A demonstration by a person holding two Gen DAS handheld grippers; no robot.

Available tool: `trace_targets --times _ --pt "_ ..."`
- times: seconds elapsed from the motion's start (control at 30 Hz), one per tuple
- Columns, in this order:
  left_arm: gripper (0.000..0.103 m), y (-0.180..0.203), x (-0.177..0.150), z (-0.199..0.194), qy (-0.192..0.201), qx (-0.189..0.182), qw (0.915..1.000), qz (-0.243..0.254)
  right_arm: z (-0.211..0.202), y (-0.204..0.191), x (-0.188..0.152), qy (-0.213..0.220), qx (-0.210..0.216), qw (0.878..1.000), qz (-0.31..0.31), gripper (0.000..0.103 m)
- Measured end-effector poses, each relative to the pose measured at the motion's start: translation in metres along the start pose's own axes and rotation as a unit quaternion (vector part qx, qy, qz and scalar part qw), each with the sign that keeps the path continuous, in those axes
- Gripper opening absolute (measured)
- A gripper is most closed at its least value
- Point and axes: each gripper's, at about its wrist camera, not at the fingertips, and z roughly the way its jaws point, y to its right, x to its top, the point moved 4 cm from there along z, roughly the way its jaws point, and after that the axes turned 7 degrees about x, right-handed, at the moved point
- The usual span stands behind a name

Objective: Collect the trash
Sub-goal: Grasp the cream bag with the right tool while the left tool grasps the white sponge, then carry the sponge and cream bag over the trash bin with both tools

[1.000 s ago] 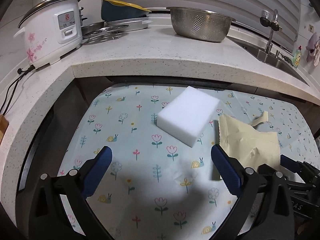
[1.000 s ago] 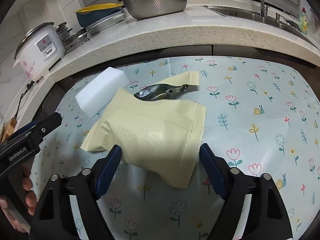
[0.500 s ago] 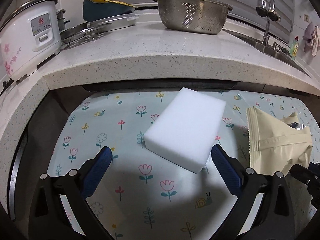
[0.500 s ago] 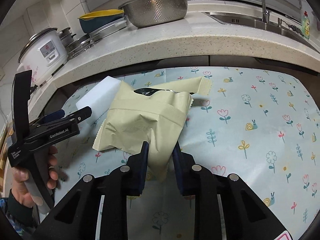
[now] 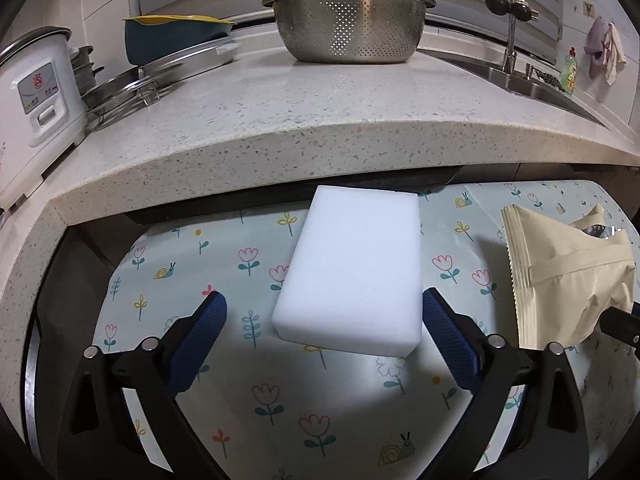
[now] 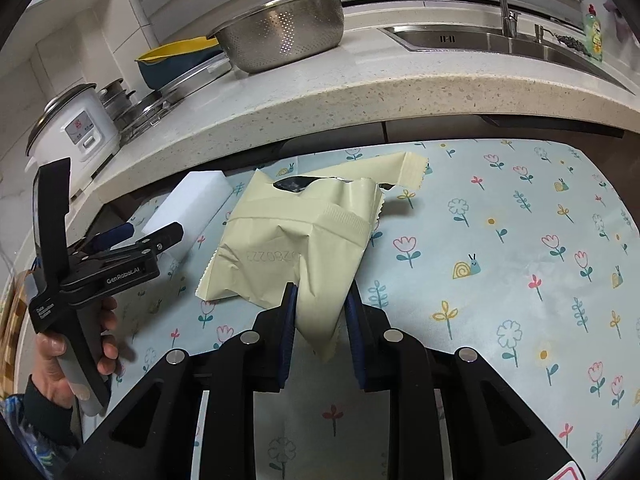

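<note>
A torn pale-yellow snack wrapper point(image 6: 296, 240) lies on the flowered tablecloth point(image 6: 500, 240). My right gripper point(image 6: 320, 312) is shut on the wrapper's near corner. The wrapper also shows at the right of the left wrist view point(image 5: 568, 280). A white sponge block point(image 5: 356, 268) lies on the cloth point(image 5: 248, 400) near the counter edge. My left gripper point(image 5: 324, 332) is open, its blue pads on either side of the sponge's near end, not touching on the left. The left gripper shows in the right wrist view point(image 6: 132, 240), held in a hand beside the sponge point(image 6: 188, 204).
A speckled stone counter point(image 5: 320, 120) overhangs the table's far side. On it stand a steel colander point(image 5: 348, 24), a white rice cooker point(image 5: 36, 100), a blue and yellow basin point(image 5: 176, 36) and racks. A sink with tap point(image 5: 516, 20) is far right.
My right gripper closed on the wrapper's corner and lifted it slightly. My left gripper moved forward and right until the sponge sits between its open fingers.
</note>
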Motion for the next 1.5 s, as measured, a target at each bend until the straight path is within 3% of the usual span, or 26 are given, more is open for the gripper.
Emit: trace_targets --times 0.07,0.13,0.33,0.7,1.03,1.5 --pt "0.070 0.004 -0.001 0.001 -0.008 -0.020 0.9998 -0.002 0.000 0.001 -0.002 -0.001 0.001 1.000 0.003 0.022" --pt "0.066 0.009 0.000 -0.001 -0.004 -0.013 0.9999 0.003 -0.001 0.002 -0.002 0.001 0.002 1.000 0.004 0.022" --pt "0.065 0.011 -0.001 -0.017 0.009 0.008 0.9999 -0.008 -0.013 0.004 -0.004 0.007 0.003 1.000 0.010 0.022" --pt "0.065 0.045 -0.008 -0.082 0.016 -0.005 0.9996 -0.021 -0.067 0.015 -0.010 0.030 -0.002 0.999 0.025 0.022" --pt "0.065 0.092 -0.039 -0.160 0.010 -0.042 0.9983 -0.039 -0.136 0.033 -0.034 0.046 -0.003 0.998 0.049 0.018" --pt "0.065 0.184 -0.067 -0.259 0.019 -0.092 0.9955 -0.013 -0.247 0.079 -0.076 0.086 -0.024 0.992 0.091 0.018"
